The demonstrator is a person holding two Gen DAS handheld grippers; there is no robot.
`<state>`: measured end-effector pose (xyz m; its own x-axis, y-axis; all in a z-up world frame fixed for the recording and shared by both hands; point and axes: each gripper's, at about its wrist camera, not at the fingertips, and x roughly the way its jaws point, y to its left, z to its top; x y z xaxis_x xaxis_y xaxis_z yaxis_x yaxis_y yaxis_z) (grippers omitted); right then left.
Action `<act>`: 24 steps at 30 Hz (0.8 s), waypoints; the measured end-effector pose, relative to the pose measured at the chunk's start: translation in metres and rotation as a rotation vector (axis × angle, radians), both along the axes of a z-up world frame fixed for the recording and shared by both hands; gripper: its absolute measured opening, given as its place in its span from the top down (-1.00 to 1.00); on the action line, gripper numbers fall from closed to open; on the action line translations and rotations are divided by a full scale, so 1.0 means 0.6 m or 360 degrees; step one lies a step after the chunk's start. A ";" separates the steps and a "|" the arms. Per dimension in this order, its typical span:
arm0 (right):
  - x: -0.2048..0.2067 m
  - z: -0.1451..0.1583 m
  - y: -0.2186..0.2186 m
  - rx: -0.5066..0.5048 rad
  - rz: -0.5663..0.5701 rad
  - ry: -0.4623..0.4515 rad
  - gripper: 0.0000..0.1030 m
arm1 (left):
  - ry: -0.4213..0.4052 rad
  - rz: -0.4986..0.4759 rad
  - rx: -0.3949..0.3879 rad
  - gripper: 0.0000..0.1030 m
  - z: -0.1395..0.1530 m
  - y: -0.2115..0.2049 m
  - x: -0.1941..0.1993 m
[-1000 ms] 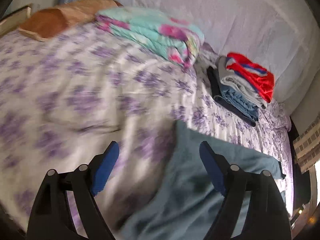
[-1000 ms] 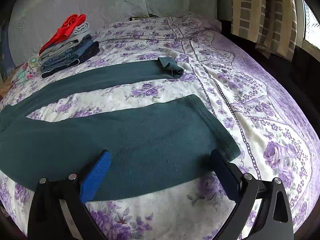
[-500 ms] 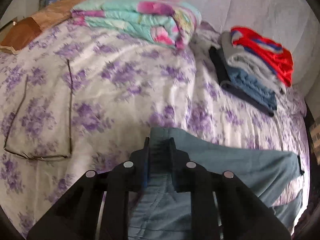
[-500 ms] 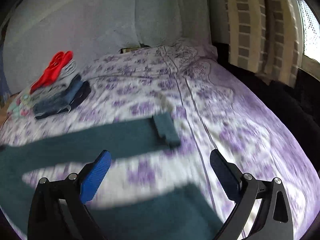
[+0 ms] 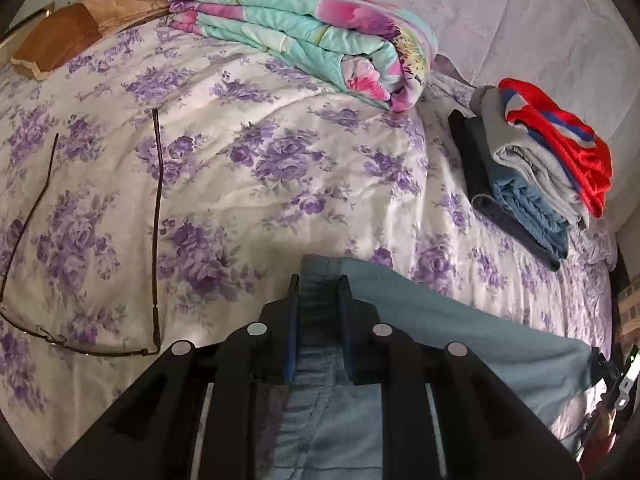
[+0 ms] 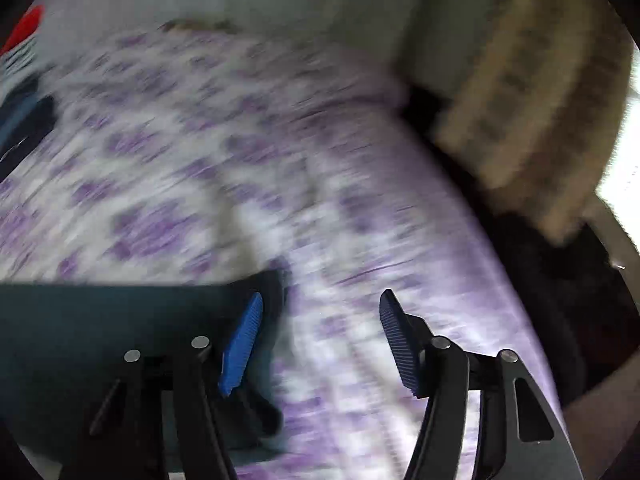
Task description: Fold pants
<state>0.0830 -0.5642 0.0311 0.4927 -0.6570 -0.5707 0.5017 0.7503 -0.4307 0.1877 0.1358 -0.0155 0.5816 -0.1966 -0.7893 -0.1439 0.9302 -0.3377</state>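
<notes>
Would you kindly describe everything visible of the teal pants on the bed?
The teal pants look like soft fleece and lie flat on the floral bedspread, one leg stretching away rightward. The left gripper is shut on a bunched fold at the waist end. In the blurred right view, a leg's end lies beside the open right gripper.

Soft, even daylight fills the left wrist view, sharp across the floral bedspread (image 5: 280,152), though fisheye bending curves its edges into dark corners. The right wrist view is heavily motion-smeared (flowers streak), with white window glare (image 6: 622,152) blown out at right.
</notes>
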 end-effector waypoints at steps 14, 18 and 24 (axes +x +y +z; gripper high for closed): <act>-0.046 -0.003 0.058 0.0617 0.0482 -0.0085 -0.19 | -0.0032 -0.0022 0.0006 0.67 -0.005 -0.003 0.001; -0.028 0.038 0.169 0.0548 0.1071 -0.0058 -0.39 | -0.0090 -0.0066 -0.0035 0.67 0.007 0.001 -0.002; 0.064 0.002 0.312 0.0423 0.1495 0.0248 -0.38 | -0.0065 -0.0045 -0.0122 0.67 -0.008 0.010 0.004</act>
<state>0.1214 -0.3767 0.0323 0.6551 0.1217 -0.7457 -0.3953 0.8963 -0.2011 0.1900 0.1417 -0.0206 0.6062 -0.2723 -0.7473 -0.1025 0.9050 -0.4130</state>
